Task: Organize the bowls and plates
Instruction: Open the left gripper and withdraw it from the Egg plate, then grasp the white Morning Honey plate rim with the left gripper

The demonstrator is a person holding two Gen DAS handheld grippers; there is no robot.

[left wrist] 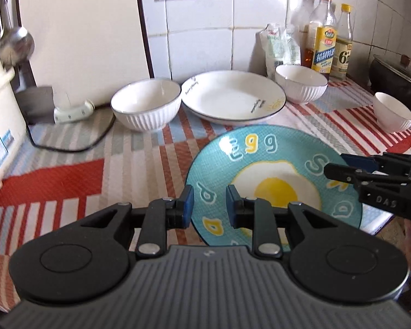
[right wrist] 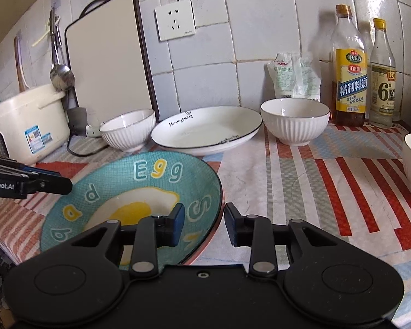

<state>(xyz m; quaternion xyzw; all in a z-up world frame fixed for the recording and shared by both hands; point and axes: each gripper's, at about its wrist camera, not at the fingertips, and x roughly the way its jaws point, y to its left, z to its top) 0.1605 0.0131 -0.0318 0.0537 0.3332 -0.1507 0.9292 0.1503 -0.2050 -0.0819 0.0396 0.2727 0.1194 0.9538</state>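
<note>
- Both tools straddle opposite rims of the egg plate (left wrist: 274,164): left tool (left wrist: 209,205) and right tool (right wrist: 202,224), each with jaws apart, probably set for a two-sided lift.
- Striped tabletop (right wrist: 328,181) carries everything.
- White plate (right wrist: 205,131) sits empty behind, a likely stacking base.
- Ribbed bowls (right wrist: 127,130) (right wrist: 294,124) flank it, both empty.
- Small bowl (left wrist: 393,112) stands apart, far right.
</note>
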